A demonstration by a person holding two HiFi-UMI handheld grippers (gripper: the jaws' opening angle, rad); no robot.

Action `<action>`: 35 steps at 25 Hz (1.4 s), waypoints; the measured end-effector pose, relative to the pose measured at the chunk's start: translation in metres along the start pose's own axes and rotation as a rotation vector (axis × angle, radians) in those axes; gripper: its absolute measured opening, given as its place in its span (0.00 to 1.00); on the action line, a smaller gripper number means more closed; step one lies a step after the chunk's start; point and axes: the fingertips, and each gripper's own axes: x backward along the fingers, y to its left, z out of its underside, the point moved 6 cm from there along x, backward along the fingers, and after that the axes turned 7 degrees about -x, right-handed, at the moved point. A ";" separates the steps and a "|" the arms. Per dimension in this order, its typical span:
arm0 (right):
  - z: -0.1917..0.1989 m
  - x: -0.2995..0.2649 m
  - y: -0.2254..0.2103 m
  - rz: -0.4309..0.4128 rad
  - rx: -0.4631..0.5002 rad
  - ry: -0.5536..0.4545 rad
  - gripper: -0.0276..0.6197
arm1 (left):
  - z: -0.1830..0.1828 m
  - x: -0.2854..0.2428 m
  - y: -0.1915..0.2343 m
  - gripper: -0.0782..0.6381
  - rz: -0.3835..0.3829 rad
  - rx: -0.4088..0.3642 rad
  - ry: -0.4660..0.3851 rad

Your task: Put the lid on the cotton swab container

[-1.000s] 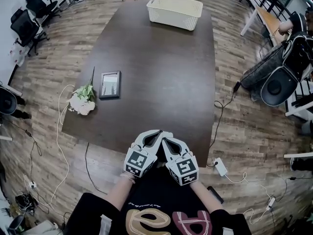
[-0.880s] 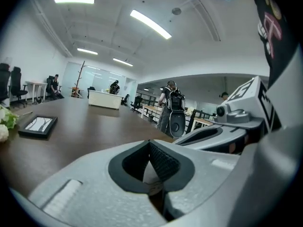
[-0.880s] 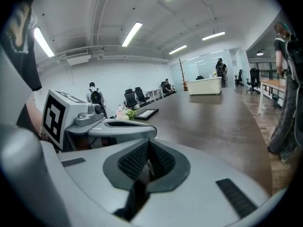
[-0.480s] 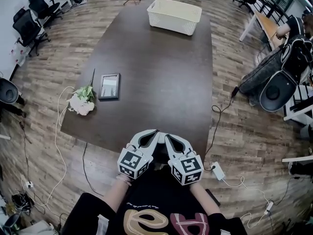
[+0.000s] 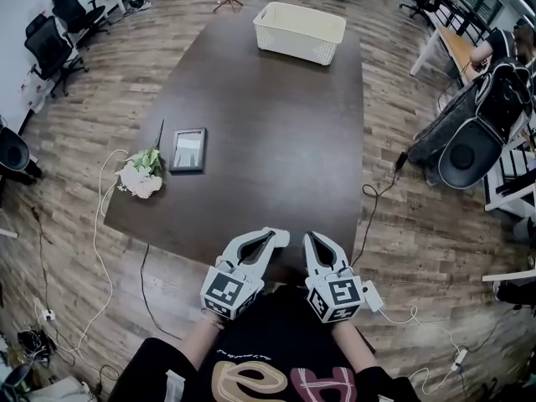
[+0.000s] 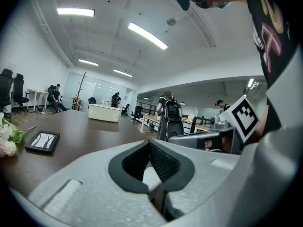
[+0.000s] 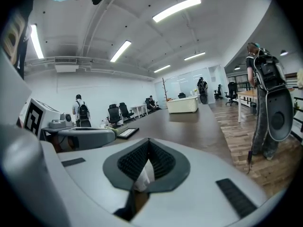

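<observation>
In the head view, the left gripper (image 5: 276,238) and right gripper (image 5: 315,239) sit at the bottom centre of the frame, over the near edge of the table (image 5: 276,99). A second ago their tips touched in a V. Now they have parted, and the right one has swung toward the right of the frame. Further up the table are a picture frame (image 5: 188,147) at centre left, flowers (image 5: 141,174) on the left edge, and a basket (image 5: 300,30) at the top. No swab container or lid shows anywhere. They may be in the basket, but that cannot be told from here.

The left gripper view shows its jaws closed tip to tip with nothing between them. The basket is small at centre left and the other gripper is at the right.

The right gripper view also shows jaws pressed together and empty, with the table running away to the basket at upper centre.

The parting looks like the start of a reach, and nothing has been picked up yet.
</observation>
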 end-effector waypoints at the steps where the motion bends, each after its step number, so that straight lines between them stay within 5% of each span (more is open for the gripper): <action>1: 0.000 0.001 -0.001 0.005 0.000 -0.005 0.06 | 0.000 0.001 -0.001 0.12 -0.001 -0.004 -0.001; 35: 0.024 0.010 -0.008 0.051 0.037 0.074 0.05 | 0.019 0.003 -0.010 0.12 -0.026 -0.011 0.069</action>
